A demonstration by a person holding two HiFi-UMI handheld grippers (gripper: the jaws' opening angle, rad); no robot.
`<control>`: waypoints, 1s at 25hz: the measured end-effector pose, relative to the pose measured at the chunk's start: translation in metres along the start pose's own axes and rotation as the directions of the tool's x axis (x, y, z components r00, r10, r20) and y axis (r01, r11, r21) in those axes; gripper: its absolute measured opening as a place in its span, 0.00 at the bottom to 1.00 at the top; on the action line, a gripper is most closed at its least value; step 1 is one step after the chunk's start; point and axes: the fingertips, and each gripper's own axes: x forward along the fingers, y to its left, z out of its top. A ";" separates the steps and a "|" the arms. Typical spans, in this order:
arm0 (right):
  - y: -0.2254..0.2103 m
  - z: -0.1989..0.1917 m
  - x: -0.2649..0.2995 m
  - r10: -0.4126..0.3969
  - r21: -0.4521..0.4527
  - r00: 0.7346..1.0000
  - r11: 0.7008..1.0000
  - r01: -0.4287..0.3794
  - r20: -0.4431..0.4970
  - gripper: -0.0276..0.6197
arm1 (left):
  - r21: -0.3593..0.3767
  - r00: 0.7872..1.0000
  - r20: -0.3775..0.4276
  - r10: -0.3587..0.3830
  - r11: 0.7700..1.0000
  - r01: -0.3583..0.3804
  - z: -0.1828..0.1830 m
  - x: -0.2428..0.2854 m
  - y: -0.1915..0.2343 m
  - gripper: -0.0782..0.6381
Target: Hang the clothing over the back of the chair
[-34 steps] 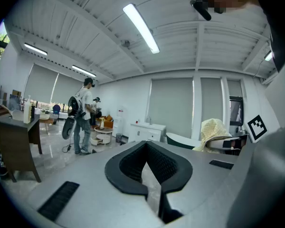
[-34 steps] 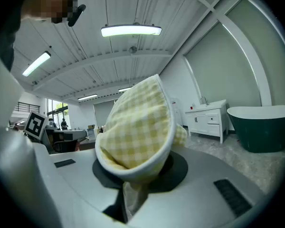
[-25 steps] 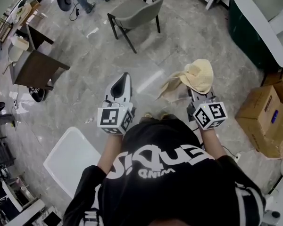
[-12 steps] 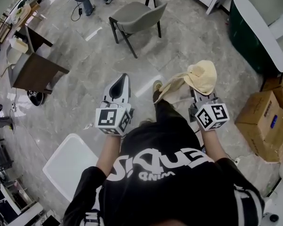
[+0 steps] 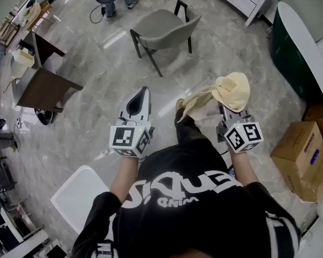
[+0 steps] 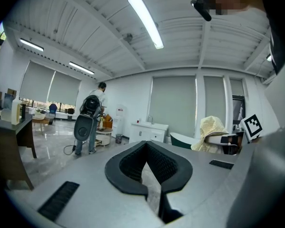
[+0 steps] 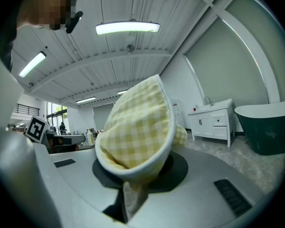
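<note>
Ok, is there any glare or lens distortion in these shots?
Head view: bright streaks glare on the glossy grey stone floor. Left gripper view: fisheye bends the ceiling beams. Right gripper view: the yellow checked cloth looms large, evenly lit.

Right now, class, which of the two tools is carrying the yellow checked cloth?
The right tool: the yellow checked cloth is pinched in its jaws and bunches over them. The left tool is shut on nothing.
</note>
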 end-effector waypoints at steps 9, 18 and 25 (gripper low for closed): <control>-0.052 0.036 0.110 0.023 0.010 1.000 1.000 -0.023 -0.005 0.14 | 0.001 1.000 -0.009 0.020 1.000 -0.020 0.033 0.105 0.048 0.13; -0.102 0.072 0.198 0.074 0.016 0.997 0.997 -0.074 -0.010 0.14 | 0.000 0.999 -0.008 0.051 0.999 -0.051 0.061 0.202 0.081 0.13; -0.129 0.087 0.248 0.112 0.014 0.993 0.994 -0.112 -0.026 0.14 | -0.009 0.997 -0.001 0.082 0.997 -0.082 0.072 0.252 0.100 0.13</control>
